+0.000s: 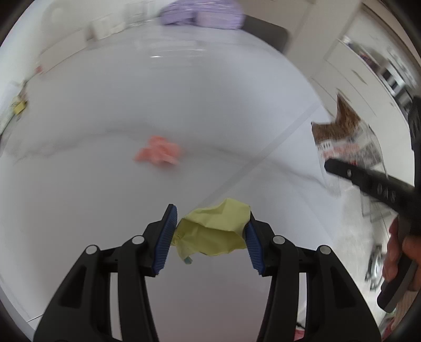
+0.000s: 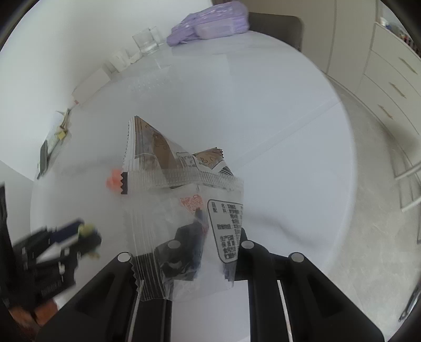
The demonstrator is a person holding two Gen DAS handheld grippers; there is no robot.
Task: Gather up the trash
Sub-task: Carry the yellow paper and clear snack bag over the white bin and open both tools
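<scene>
The left tool (image 1: pixel 210 231) points steeply down at the white surface (image 1: pixel 210 105). Its blue pads (image 1: pixel 164 242) squeeze a crumpled yellow paper (image 1: pixel 213 231) at the bottom middle of the left view. The paper is wider than tall and lies across, from pad to pad.

A pink paper scrap (image 1: pixel 158 154) lies on the surface, left of the middle.

The right tool (image 2: pixel 208 236) also points steeply down. It is pinched tight on a clear snack wrapper (image 2: pixel 171 179) in the middle of the right view. The wrapper's long side runs up the frame, with its brown end on top. A hand (image 1: pixel 397 257) grips this tool's handle at the lower right of the left view.

A purple bag (image 2: pixel 210 21) lies at the top.
</scene>
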